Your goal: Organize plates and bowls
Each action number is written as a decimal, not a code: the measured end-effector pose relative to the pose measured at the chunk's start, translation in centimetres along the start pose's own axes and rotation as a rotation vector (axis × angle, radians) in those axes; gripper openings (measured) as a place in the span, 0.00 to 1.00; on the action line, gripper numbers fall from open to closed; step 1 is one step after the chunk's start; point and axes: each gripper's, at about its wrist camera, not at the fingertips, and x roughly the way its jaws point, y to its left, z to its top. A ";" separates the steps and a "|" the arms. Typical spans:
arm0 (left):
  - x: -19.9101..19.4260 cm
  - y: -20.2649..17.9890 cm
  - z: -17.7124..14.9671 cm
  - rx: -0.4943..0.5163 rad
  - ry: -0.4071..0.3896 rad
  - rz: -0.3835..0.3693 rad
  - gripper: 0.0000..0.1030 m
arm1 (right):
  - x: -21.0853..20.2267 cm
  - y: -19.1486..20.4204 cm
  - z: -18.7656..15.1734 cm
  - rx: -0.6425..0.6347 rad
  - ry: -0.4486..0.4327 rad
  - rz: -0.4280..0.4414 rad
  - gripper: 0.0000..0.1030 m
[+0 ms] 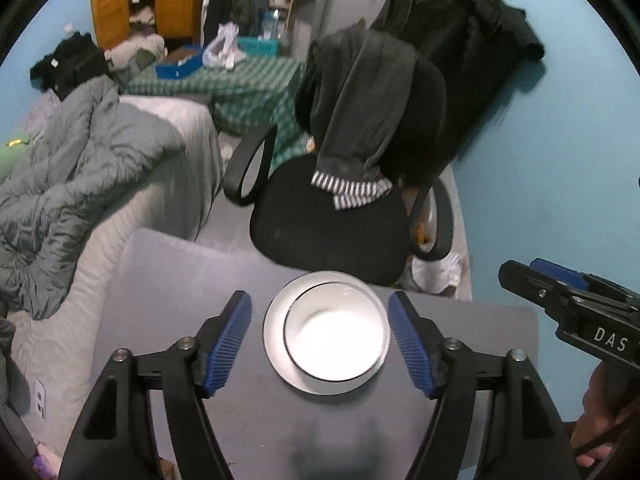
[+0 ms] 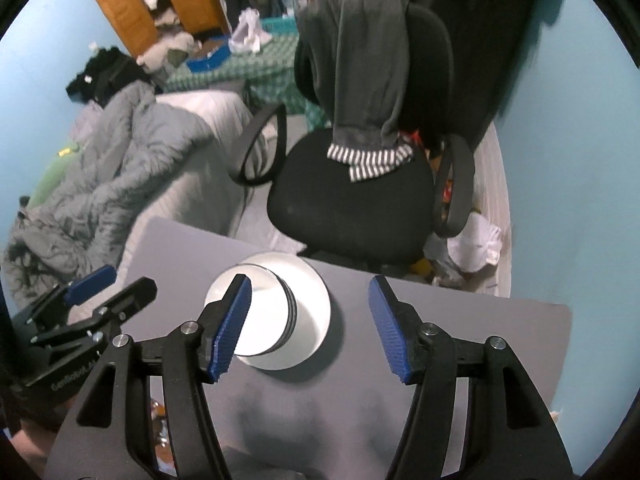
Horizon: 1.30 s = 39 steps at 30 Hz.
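A: How does the left tool (image 1: 320,344) stand?
B: Tilted steeply down, its 2 blue-padded fingers (image 1: 230,340) spread wide, gripping nothing.
A: And the right tool (image 2: 310,322)?
B: Also pitched down, jaws apart, pads (image 2: 390,330) pressing on nothing. In the left wrist view it shows at 3 o'clock, with a hand (image 1: 600,420) under it at 4 o'clock.
A: Where is the left from the right's camera?
B: At 9 o'clock, apart from it.

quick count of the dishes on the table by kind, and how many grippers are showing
bowls: 1, the white bowl sitting on the plate
plates: 1, the white plate on the grey table
grippers: 2, the left gripper and the right gripper, both open and holding nothing
total: 4
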 end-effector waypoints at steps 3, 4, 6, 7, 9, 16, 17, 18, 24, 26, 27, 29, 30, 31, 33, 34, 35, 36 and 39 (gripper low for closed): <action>-1.8 -0.9 -0.3 0.017 -0.042 -0.007 0.79 | -1.9 -0.2 -0.3 -0.003 -0.044 -0.006 0.66; -2.3 -1.3 -0.4 0.026 -0.054 0.001 0.80 | -2.6 -0.3 -0.5 0.000 -0.060 -0.009 0.67; -2.9 -2.0 -0.6 0.040 -0.058 0.011 0.80 | -3.3 -0.7 -0.8 0.005 -0.075 -0.014 0.67; -3.1 -2.2 -0.7 0.044 -0.055 0.011 0.80 | -3.8 -0.7 -1.0 0.008 -0.081 -0.016 0.68; -3.7 -2.7 -1.1 0.051 -0.056 0.011 0.80 | -4.5 -0.9 -1.4 0.014 -0.093 -0.018 0.68; -5.5 -4.4 -2.1 0.074 -0.076 0.021 0.80 | -6.1 -1.9 -2.7 0.032 -0.099 -0.022 0.68; -5.6 -4.5 -2.3 0.076 -0.078 0.020 0.80 | -6.3 -2.1 -2.9 0.035 -0.097 -0.020 0.68; -5.7 -4.8 -2.4 0.081 -0.077 0.020 0.80 | -6.4 -2.2 -3.0 0.037 -0.095 -0.019 0.68; -6.0 -5.6 -3.0 0.065 -0.069 -0.007 0.80 | -7.3 -2.9 -3.6 0.043 -0.097 -0.024 0.68; -6.1 -5.9 -3.1 0.062 -0.067 -0.012 0.80 | -7.4 -3.0 -3.8 0.043 -0.096 -0.023 0.68; -6.1 -6.1 -3.1 0.063 -0.067 -0.012 0.80 | -7.4 -3.0 -3.8 0.043 -0.096 -0.024 0.68; -6.1 -6.3 -3.1 0.065 -0.068 -0.011 0.80 | -7.4 -3.1 -3.8 0.044 -0.095 -0.023 0.68; -6.1 -6.3 -3.1 0.064 -0.069 -0.012 0.80 | -7.5 -3.2 -4.0 0.044 -0.094 -0.022 0.68; -6.2 -6.4 -3.0 0.064 -0.071 -0.013 0.80 | -7.6 -3.1 -4.0 0.044 -0.094 -0.022 0.68; -6.2 -6.5 -3.0 0.063 -0.066 -0.010 0.80 | -7.6 -3.1 -4.1 0.045 -0.092 -0.023 0.68; -6.2 -6.4 -3.0 0.064 -0.067 -0.013 0.80 | -7.8 -3.1 -4.2 0.046 -0.092 -0.021 0.68; -6.1 -6.4 -3.0 0.064 -0.068 -0.011 0.80 | -7.8 -3.1 -4.2 0.045 -0.093 -0.022 0.68; -6.1 -6.4 -3.0 0.065 -0.067 -0.012 0.80 | -8.0 -3.1 -4.2 0.044 -0.093 -0.022 0.68; -6.2 -6.5 -3.1 0.053 -0.063 -0.018 0.80 | -8.0 -3.1 -4.4 0.045 -0.092 -0.022 0.68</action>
